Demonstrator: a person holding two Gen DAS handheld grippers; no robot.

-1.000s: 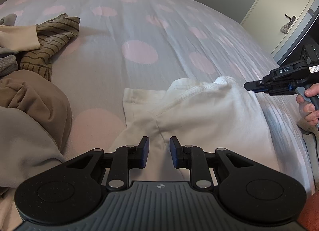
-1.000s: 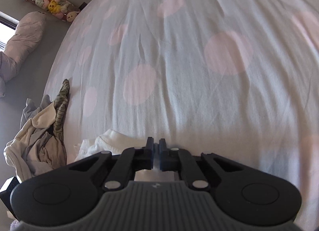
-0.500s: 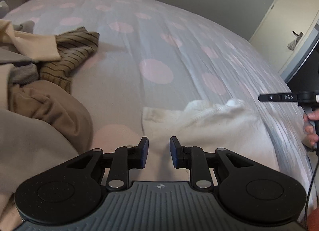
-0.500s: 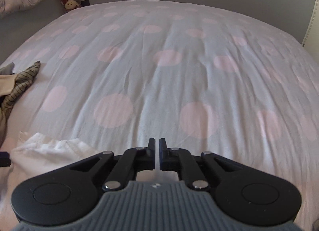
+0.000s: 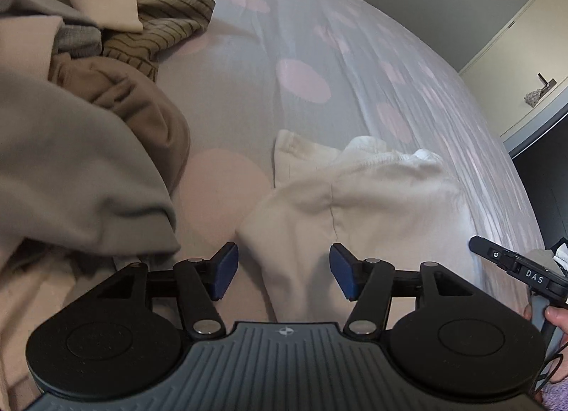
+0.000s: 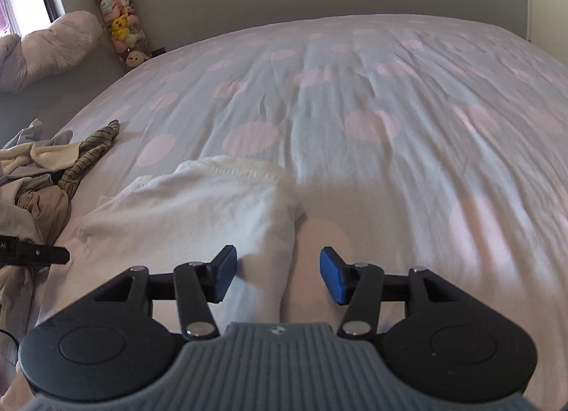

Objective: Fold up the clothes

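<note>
My left gripper point(image 5: 280, 274) is opening over the near end of the white cloth point(image 5: 358, 205), pads off it. My right gripper point(image 6: 275, 278) is opening too, cloth between its pads. The cloth lies folded on the spotted bed point(image 6: 355, 91), beside the clothes pile point(image 5: 71, 127).

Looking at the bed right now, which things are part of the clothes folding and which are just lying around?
Part of the job:
- white garment, folded on the bedspread
- pile of clothes waiting at the left
- left claw and right claw, both opening, pads off the cloth

Just lying about:
- tube of plush toys
- pillow by the window
</note>
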